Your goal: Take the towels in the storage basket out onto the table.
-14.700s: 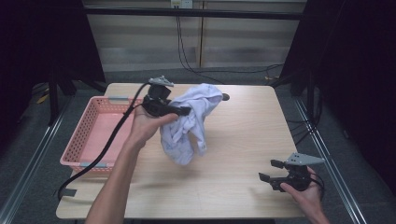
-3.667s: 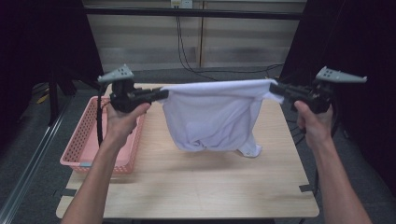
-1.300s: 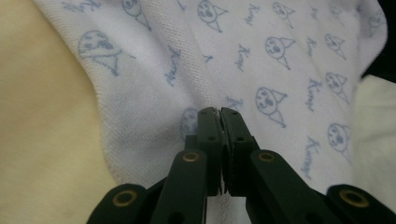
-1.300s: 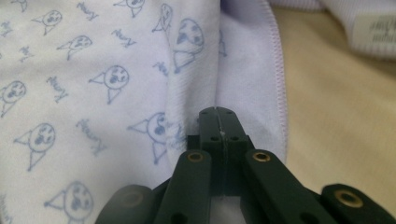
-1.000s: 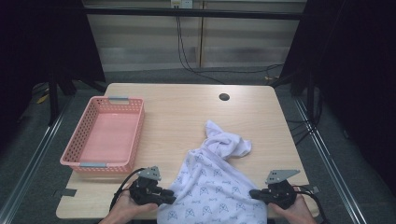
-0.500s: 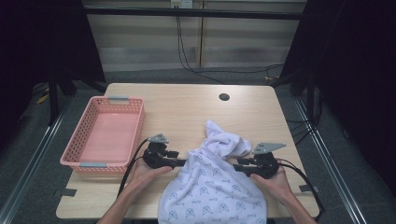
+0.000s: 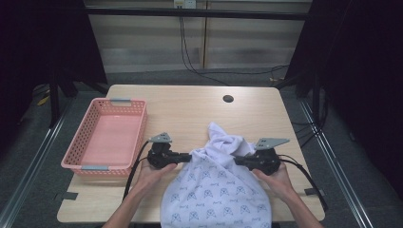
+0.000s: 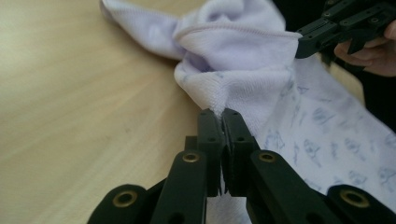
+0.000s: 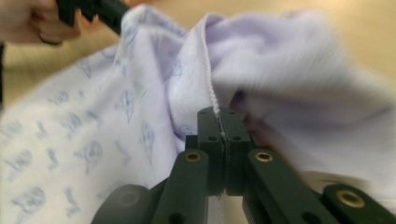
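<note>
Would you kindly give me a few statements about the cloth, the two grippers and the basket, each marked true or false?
1. The left gripper is shut on an edge of the white patterned cloth. True.
2. The right gripper hangs open above the cloth. False: it is shut on a stitched edge.
3. The pink basket holds the cloth. False: the cloth lies on the wooden table, beside the basket.
4. Part of the cloth hangs over the table's near edge. True.
</note>
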The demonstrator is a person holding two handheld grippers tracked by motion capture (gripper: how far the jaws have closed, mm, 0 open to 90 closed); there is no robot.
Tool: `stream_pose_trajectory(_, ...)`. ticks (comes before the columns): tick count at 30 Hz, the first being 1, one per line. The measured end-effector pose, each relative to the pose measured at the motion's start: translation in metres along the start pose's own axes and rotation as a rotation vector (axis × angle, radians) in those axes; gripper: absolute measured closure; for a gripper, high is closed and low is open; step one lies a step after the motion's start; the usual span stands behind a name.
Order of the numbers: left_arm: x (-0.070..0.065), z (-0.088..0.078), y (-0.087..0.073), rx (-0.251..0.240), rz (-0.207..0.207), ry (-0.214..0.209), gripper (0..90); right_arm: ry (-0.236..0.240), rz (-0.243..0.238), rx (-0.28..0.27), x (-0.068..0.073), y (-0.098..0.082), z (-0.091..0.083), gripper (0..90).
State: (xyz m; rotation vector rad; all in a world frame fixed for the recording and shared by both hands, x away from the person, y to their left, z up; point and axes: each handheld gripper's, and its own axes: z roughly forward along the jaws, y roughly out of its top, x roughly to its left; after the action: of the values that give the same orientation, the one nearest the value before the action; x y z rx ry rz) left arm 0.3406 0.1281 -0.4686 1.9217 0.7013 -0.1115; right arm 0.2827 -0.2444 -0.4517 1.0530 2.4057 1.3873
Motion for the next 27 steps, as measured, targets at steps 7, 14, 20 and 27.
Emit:
stream_pose_trajectory(7, -0.011, -0.046, 0.040, -0.155, 0.056, 0.045, 87.7, -0.097, 0.005, -0.171, -0.014, 0.041, -0.048, 89.3)
stream_pose_trajectory(14, -0.047, -0.073, 0.040, -0.116, 0.180, 0.072, 87.3, -0.131, -0.009, -0.278, -0.001, 0.034, -0.103, 89.3)
stream_pose_trajectory(20, -0.062, -0.048, -0.027, 0.104, 0.134, -0.038, 85.7, -0.091, 0.059, -0.041, 0.017, -0.056, -0.087, 89.2)
stream_pose_trajectory(27, -0.041, -0.056, -0.024, 0.012, 0.046, -0.005, 61.5, -0.070, 0.084, 0.084, 0.029, -0.094, -0.088, 76.1)
